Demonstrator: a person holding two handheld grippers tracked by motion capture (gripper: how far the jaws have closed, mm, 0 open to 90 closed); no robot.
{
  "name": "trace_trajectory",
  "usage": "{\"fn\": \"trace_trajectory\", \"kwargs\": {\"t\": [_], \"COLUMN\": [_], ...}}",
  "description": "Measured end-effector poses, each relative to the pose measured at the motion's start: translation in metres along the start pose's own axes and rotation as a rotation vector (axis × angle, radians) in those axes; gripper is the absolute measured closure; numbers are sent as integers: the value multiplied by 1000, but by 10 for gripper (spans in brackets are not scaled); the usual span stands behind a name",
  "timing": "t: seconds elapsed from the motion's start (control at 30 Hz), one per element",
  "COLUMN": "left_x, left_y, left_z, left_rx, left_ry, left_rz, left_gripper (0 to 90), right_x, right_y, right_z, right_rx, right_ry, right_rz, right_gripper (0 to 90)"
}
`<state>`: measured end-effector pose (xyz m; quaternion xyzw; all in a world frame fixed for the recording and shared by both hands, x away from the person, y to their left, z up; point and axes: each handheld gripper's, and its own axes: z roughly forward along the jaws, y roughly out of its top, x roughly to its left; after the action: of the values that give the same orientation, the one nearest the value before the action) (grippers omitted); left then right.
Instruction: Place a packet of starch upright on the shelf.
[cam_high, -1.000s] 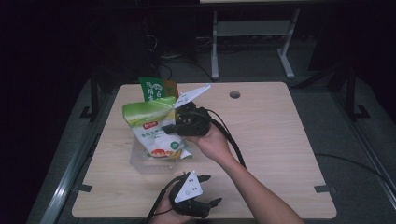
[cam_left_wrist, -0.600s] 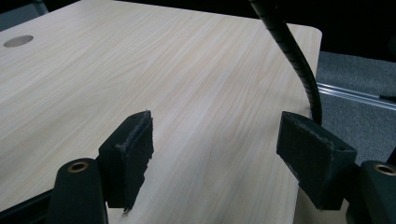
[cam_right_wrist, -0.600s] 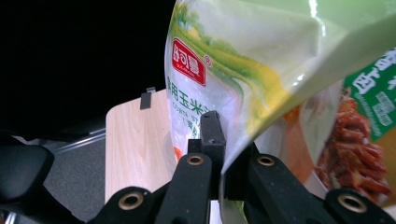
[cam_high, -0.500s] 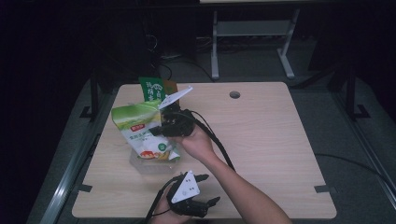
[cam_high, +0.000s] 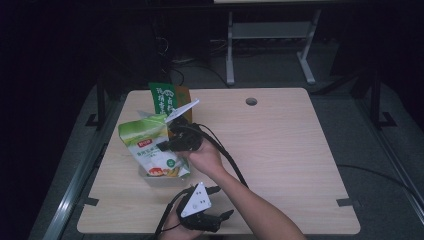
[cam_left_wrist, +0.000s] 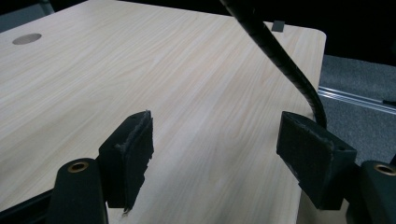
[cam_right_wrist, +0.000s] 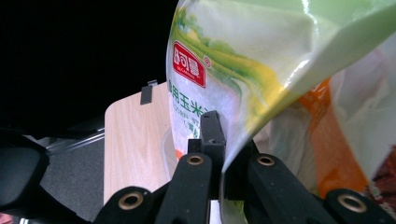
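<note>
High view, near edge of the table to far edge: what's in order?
Left gripper → right gripper shut on the light green bag → dark green packet standing behind it → round hole in the table.

Two bags, one clear tub

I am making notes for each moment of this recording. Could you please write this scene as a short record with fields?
held item: light green snack bag
holder: right gripper, shut on the bag's edge
bag position: tilted over a clear container
left gripper: open, nothing between the jaws, near the table's front edge
behind the bag: dark green packet, upright
surface: wooden table
</note>
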<state>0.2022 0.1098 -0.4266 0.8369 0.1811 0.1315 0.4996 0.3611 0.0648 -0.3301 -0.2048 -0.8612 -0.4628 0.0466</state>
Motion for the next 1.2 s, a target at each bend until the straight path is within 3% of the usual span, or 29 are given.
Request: {"fn": "trace_trajectory", "kwargs": {"t": [0.33,0.6,0.67,0.77,0.97,1.2], "left_x": [0,-1,0,-1,-2,-2], "left_y": [0,0,0,0,0,0], "left_z": [0,0,0,0,1,1], "left_rx": [-1,-3,4,3,2,0], "left_ry": [1,7,8,6,6,5], "left_rz": [10,11,30,21,18,25], "left_gripper": [269,270,270,269,270,270], "right_x": [-4,-1,0,2,6,-1], "right_y": [-11,-9,-9,-8,-11,-27], "right_z": [16,16,14,11,6,8], "right_rx": [46,88,103,126,190,229], "right_ry": [0,-3,-10,-9,-56,-53], "right_rz": [-15,-39,-64,-85,-145,-105], "right_gripper": [889,812,791,752,809,819]}}
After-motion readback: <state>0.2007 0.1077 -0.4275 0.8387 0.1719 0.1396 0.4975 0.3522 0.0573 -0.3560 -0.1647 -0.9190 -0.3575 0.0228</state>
